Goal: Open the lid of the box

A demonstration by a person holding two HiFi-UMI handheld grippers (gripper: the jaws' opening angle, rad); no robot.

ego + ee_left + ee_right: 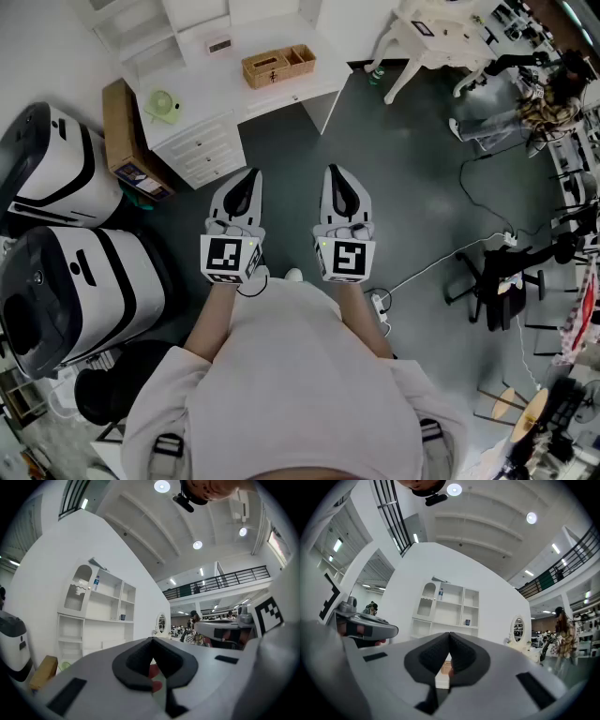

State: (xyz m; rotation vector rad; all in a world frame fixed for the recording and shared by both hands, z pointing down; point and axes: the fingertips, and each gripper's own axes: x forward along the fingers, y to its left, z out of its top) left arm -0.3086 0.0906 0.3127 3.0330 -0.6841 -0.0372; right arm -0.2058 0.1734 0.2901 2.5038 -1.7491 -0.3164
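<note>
I hold left tool (pixel 251 178) jaws together, empty; right tool (pixel 336 174) jaws together too, nothing gripped. Both side by side above grey floor (pixel 403 187). Farther ahead, well apart, wicker box (pixel 278 67) sits on white counter (pixel 202 94)

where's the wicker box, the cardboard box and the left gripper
wicker box (pixel 269 67), head view, middle of its top
cardboard box (pixel 119 127), head view, its top face
left gripper (pixel 251 175), head view, between its jaw tips
</note>
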